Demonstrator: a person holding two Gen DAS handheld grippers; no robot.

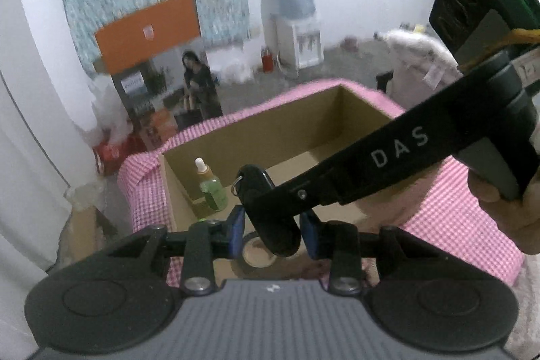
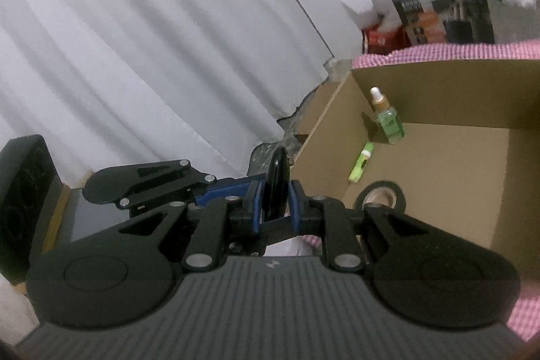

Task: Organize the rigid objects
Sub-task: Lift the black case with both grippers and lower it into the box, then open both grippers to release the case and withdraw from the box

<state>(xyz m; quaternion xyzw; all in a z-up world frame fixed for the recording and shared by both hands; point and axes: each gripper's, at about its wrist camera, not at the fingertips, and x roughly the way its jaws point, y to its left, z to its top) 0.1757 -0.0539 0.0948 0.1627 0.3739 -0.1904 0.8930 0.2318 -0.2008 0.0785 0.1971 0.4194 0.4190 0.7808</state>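
Observation:
A black key fob (image 1: 270, 211) with a metal ring sits between the blue pads of both grippers, above the near left edge of an open cardboard box (image 1: 256, 130). My left gripper (image 1: 272, 233) has its pads beside the fob with small gaps showing. My right gripper (image 2: 275, 208) is shut on the fob (image 2: 277, 181), and its arm crosses the left wrist view (image 1: 388, 157). Inside the box stand a green dropper bottle (image 2: 388, 118), a lime green tube (image 2: 361, 161) and a black tape roll (image 2: 381, 195).
The box sits on a pink checked cloth (image 1: 472, 211) over a table. A white curtain (image 2: 152, 39) hangs to the left. Cartons, a water dispenser (image 1: 297, 32) and bags stand on the floor behind.

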